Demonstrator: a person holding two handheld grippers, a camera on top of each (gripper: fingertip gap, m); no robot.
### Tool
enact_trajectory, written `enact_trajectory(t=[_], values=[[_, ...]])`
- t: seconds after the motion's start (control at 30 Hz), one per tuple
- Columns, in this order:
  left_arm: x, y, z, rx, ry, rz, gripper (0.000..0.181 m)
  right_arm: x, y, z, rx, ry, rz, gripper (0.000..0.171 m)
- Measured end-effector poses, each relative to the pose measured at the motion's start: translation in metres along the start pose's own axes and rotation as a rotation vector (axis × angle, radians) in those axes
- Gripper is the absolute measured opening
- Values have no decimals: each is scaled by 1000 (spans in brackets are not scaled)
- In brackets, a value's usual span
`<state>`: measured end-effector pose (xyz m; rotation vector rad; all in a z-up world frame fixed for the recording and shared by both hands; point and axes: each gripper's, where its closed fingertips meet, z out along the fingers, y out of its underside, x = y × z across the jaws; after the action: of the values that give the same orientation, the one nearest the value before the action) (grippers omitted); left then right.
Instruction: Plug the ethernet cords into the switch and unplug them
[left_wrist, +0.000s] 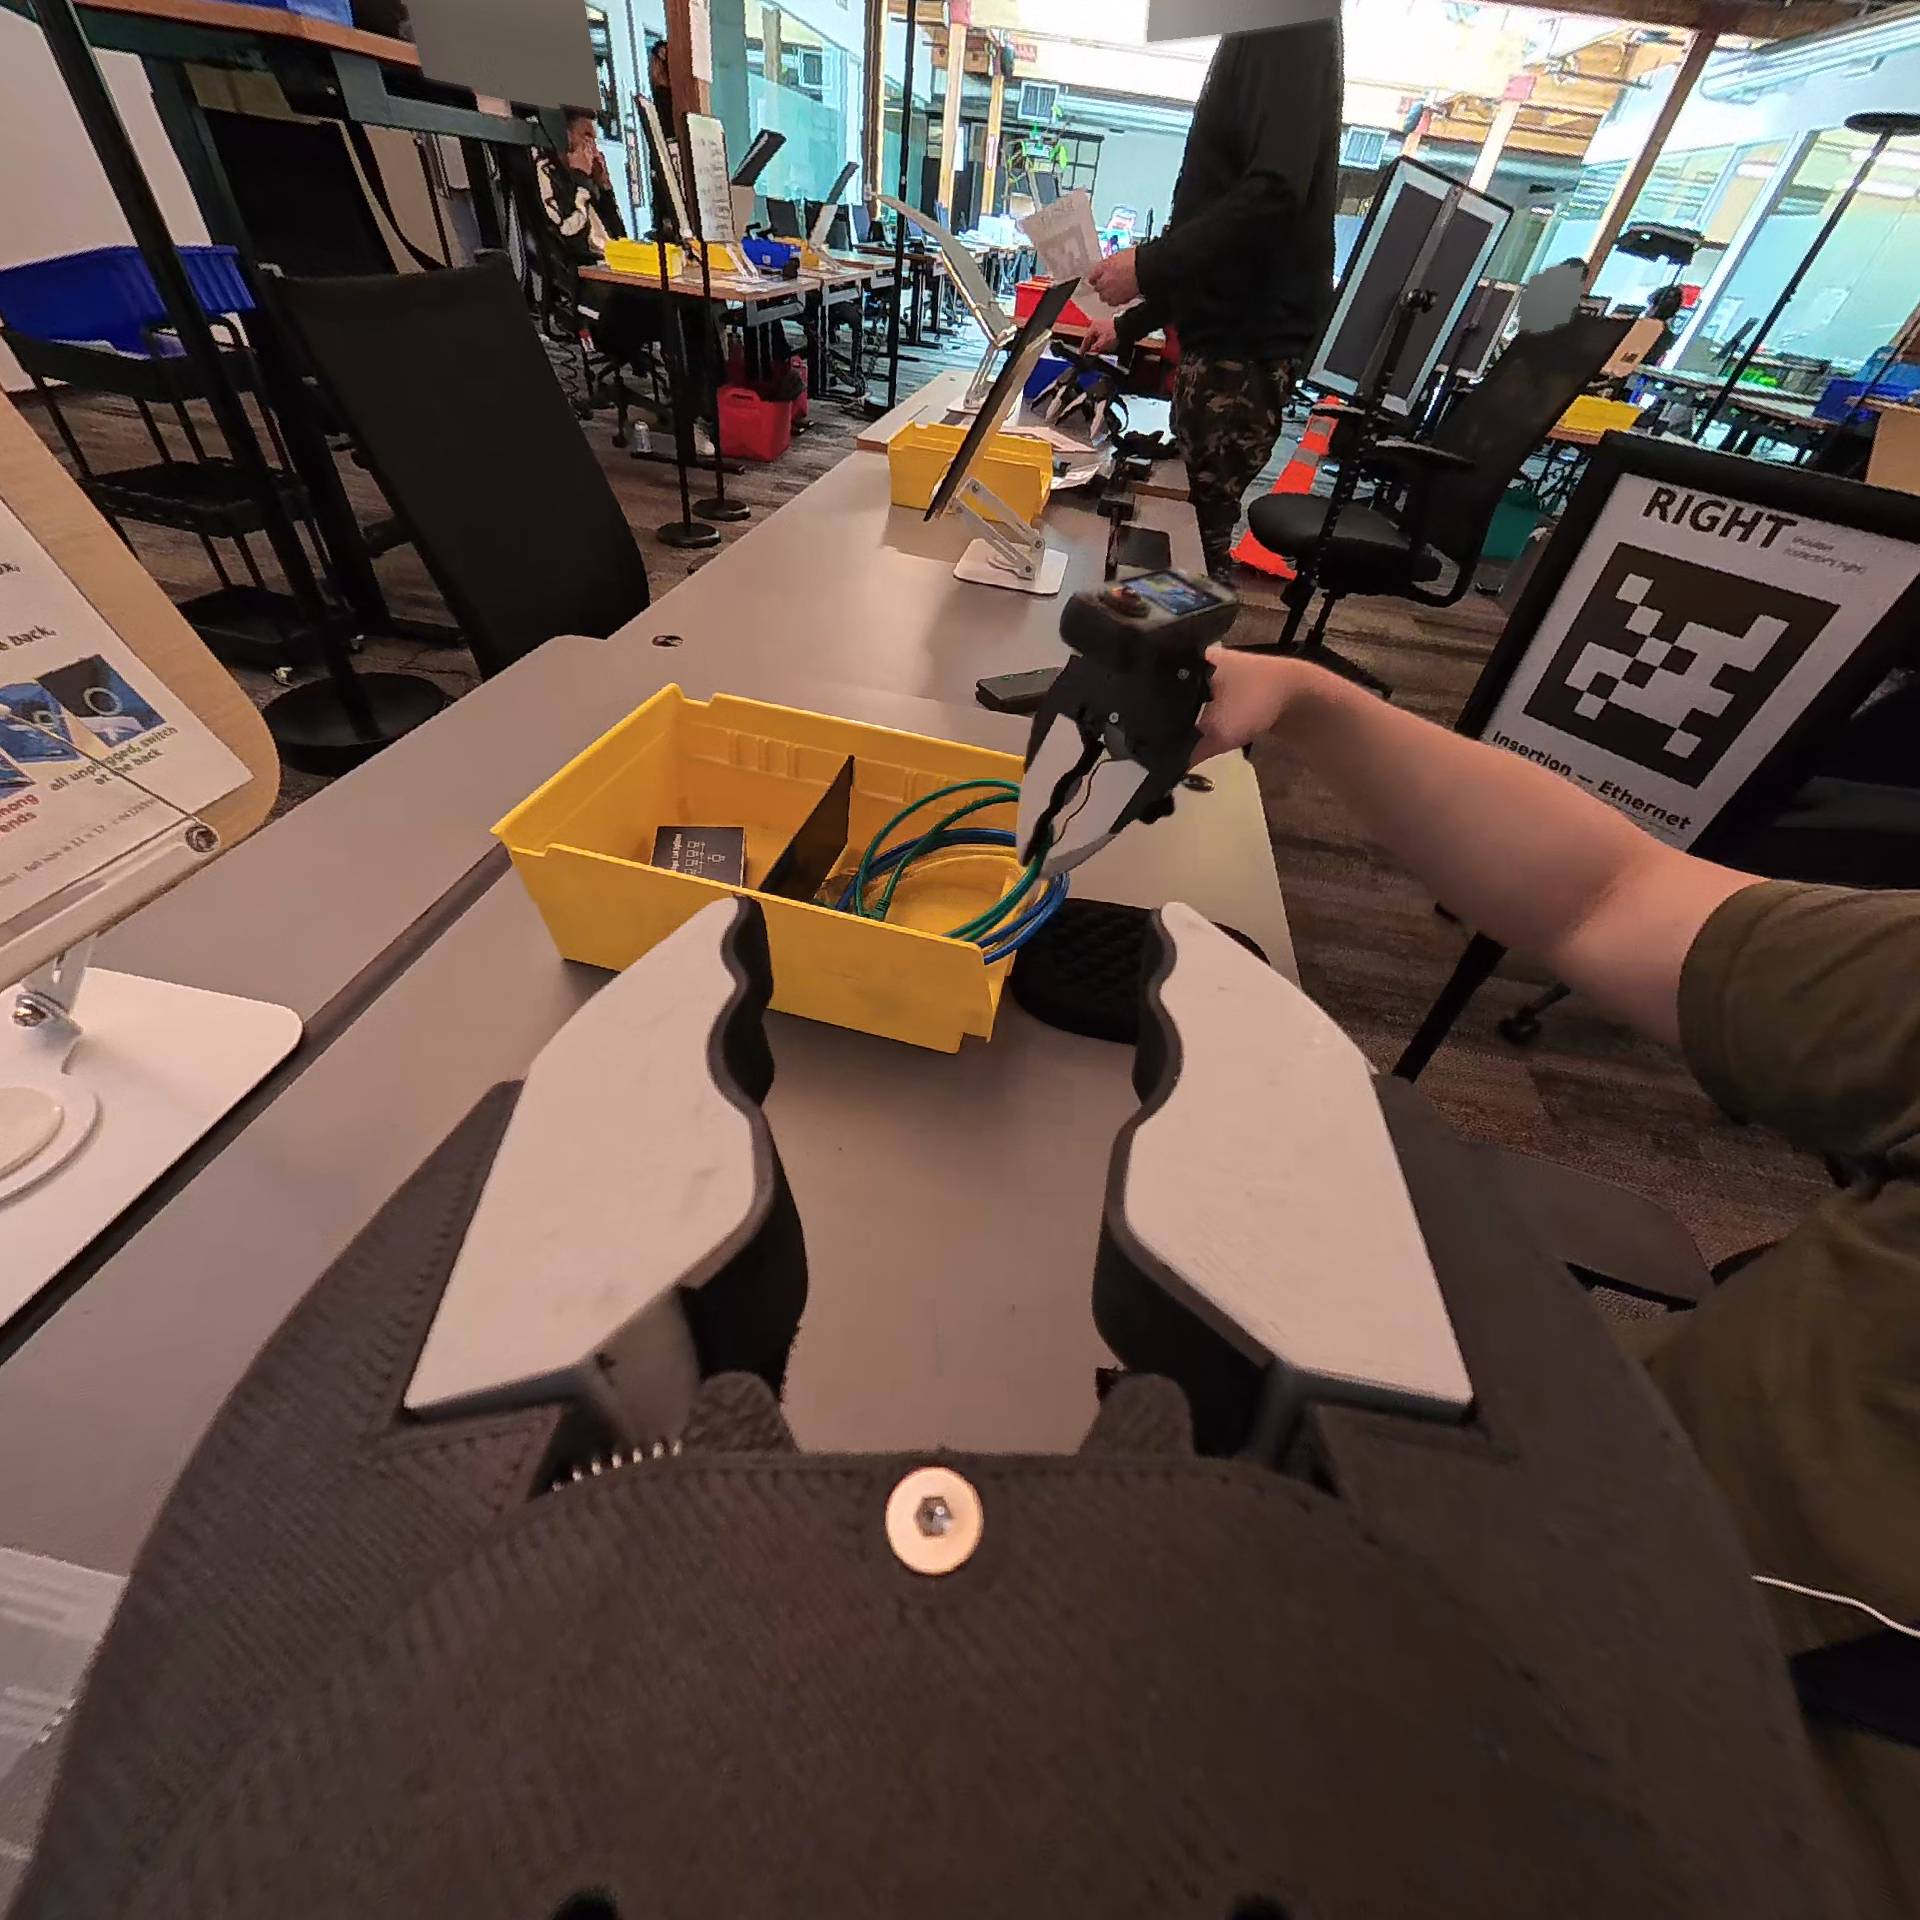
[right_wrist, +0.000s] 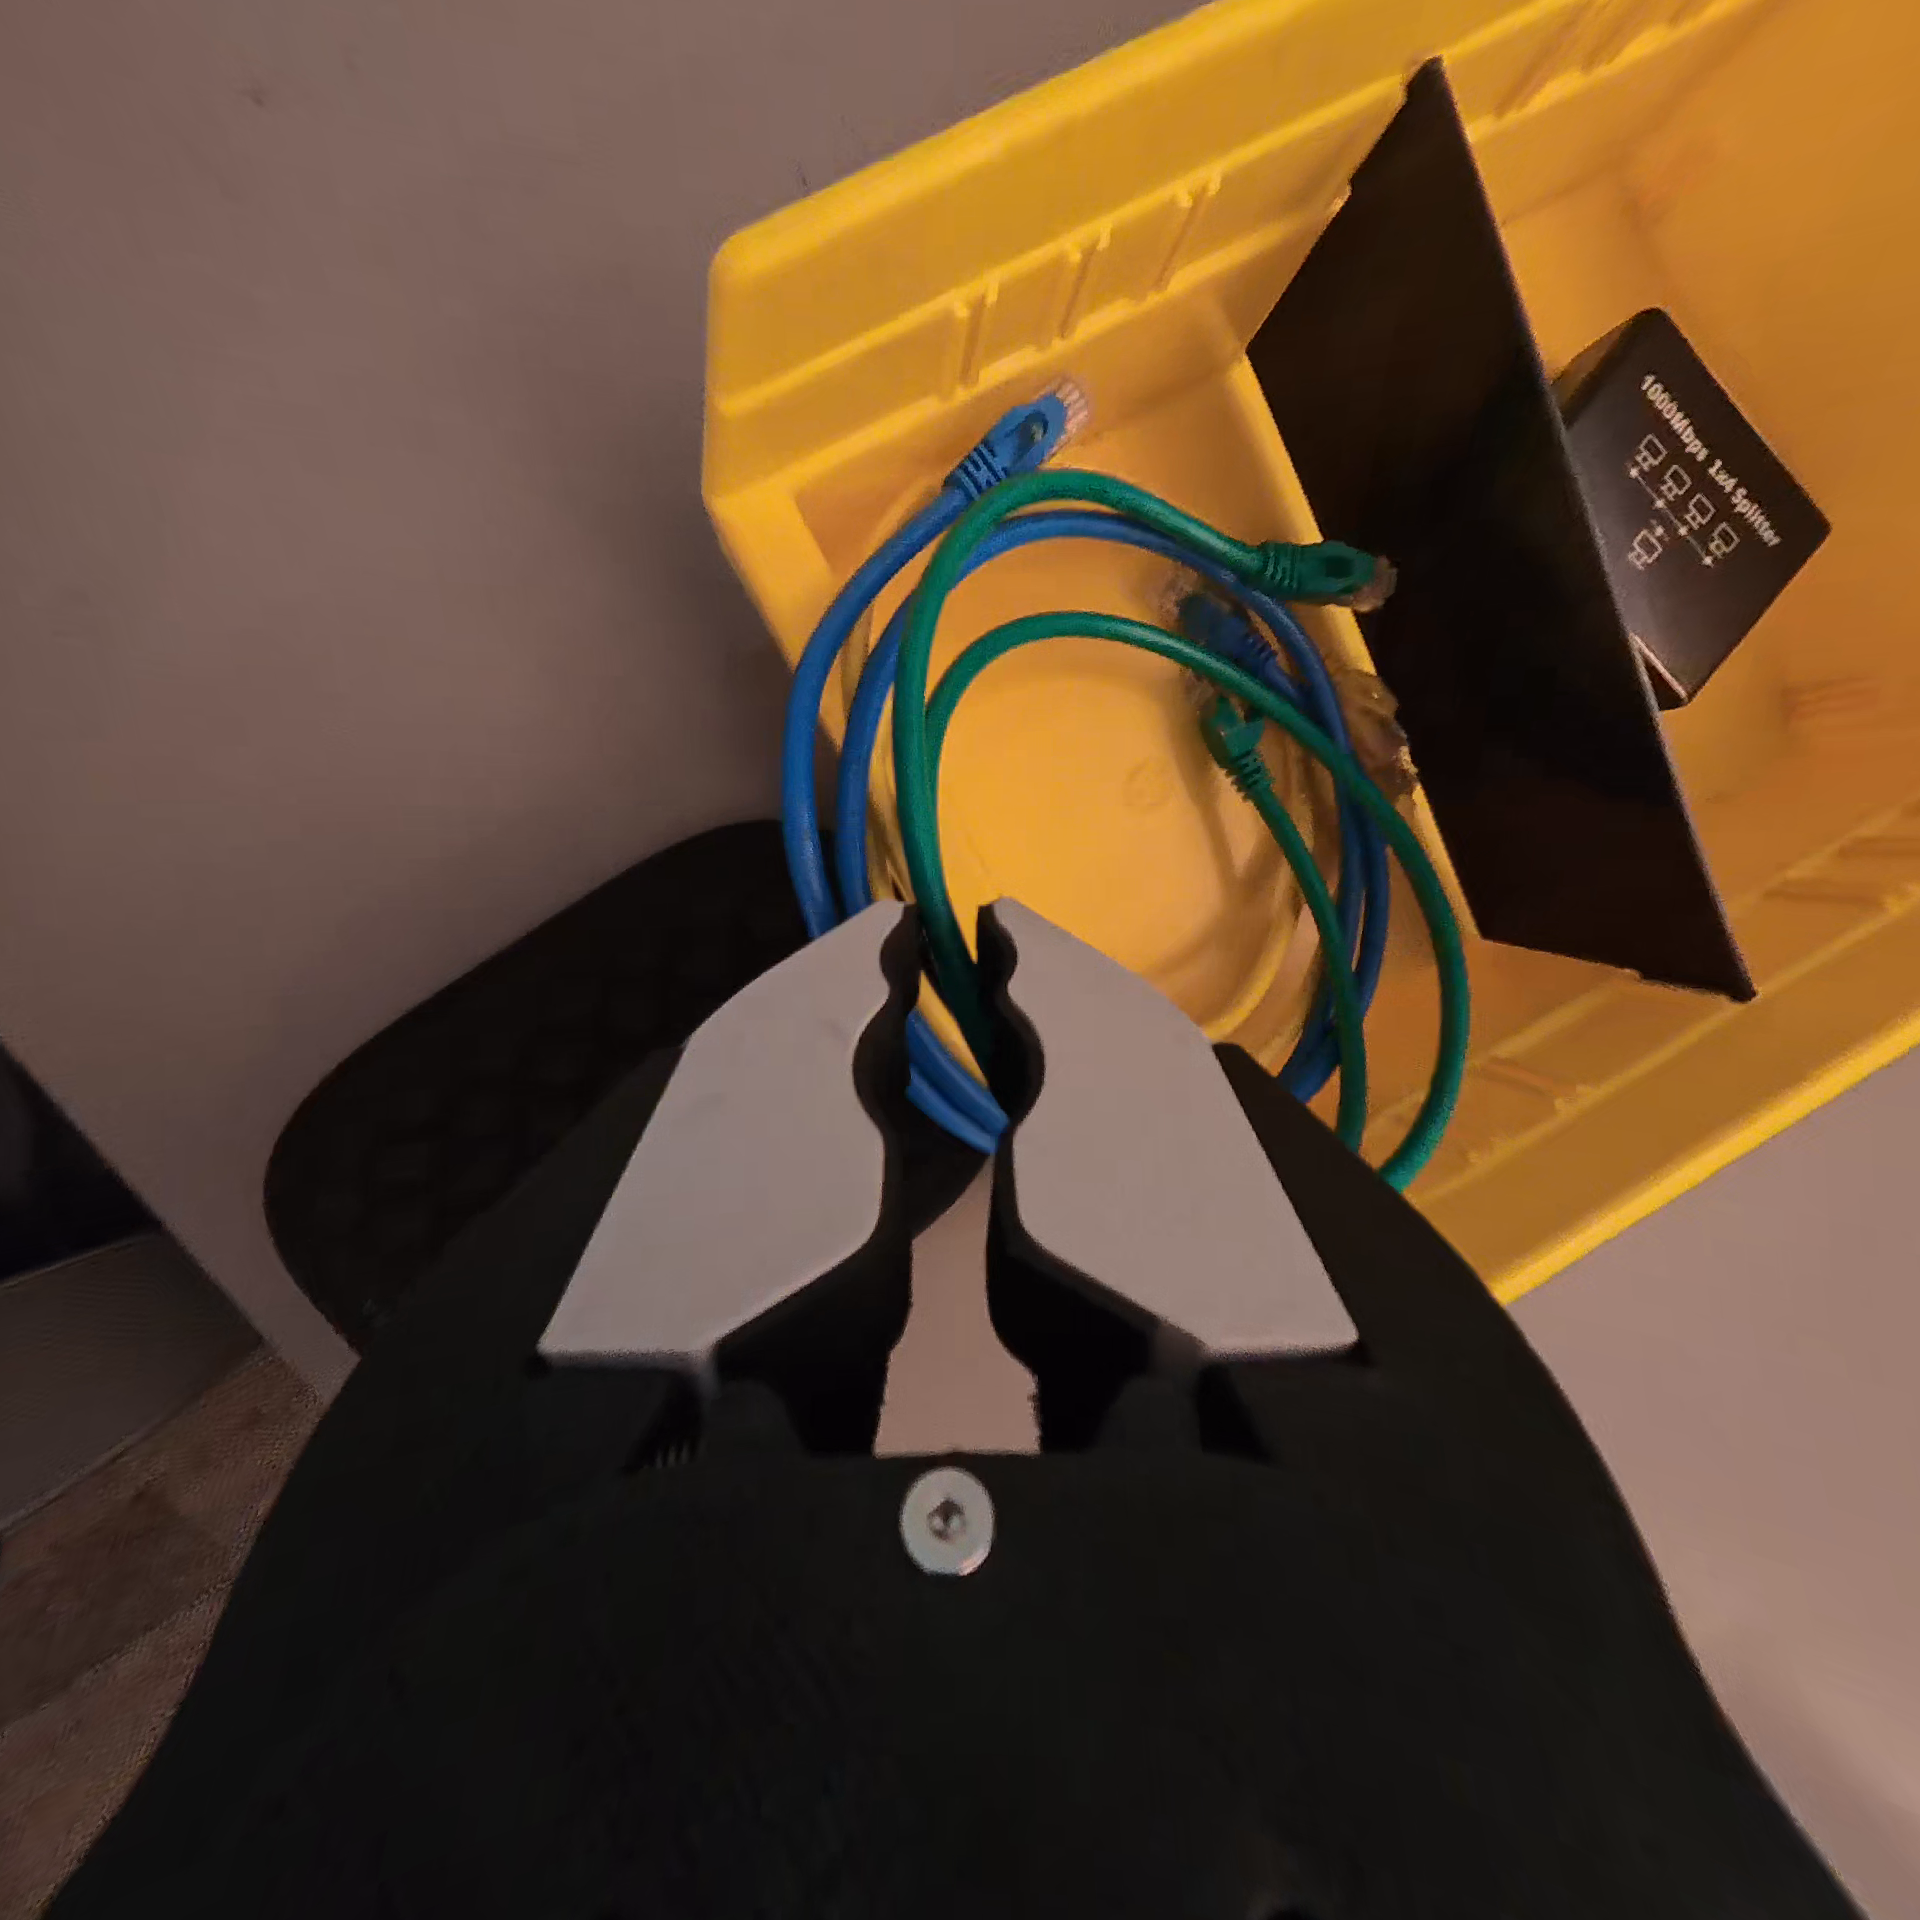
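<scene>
A yellow bin (left_wrist: 873, 977) (right_wrist: 1039, 312) stands on the grey table, split by a black divider (left_wrist: 816, 831) (right_wrist: 1455, 623). The small black switch (left_wrist: 701, 854) (right_wrist: 1694, 509) lies in one compartment. Coiled blue cords (right_wrist: 821, 686) and green cords (right_wrist: 1382, 831) lie in the other and hang over the bin's edge. My right gripper (right_wrist: 951, 920) (left_wrist: 1044, 857) is shut on the blue and green cord loops at the bin's edge. My left gripper (left_wrist: 961, 925) is open and empty, above the table in front of the bin.
A black round pad (left_wrist: 1086, 971) (right_wrist: 540, 1049) lies on the table beside the bin. An instruction board on a white stand (left_wrist: 114, 790) is at the left. A sign board (left_wrist: 1683, 665) stands at the right. A second yellow bin (left_wrist: 961, 462) and a person are farther back. My hands' fingertips stand some 35 cm from each other. My right gripper is the nearer one to the small black switch (right_wrist: 1694, 509): about 25 cm, against 45 cm. It turns up in the left wrist view (left_wrist: 693, 851) as well.
</scene>
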<state>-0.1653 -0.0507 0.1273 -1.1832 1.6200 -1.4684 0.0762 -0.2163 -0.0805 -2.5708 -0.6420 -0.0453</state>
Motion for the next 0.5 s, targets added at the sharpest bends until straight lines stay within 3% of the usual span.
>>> enact_trajectory(t=[0.2,0.3,0.5], values=[[1,4,3,-20,4,-1,68,-2,6,9,-138,-80,69,16],[1,3,0,-19,1,6,68,0,5,-2,-90,-100,105,39],[-22,-4,-32,-10,-137,17,69,8,9,-51,152,-29,164,51]])
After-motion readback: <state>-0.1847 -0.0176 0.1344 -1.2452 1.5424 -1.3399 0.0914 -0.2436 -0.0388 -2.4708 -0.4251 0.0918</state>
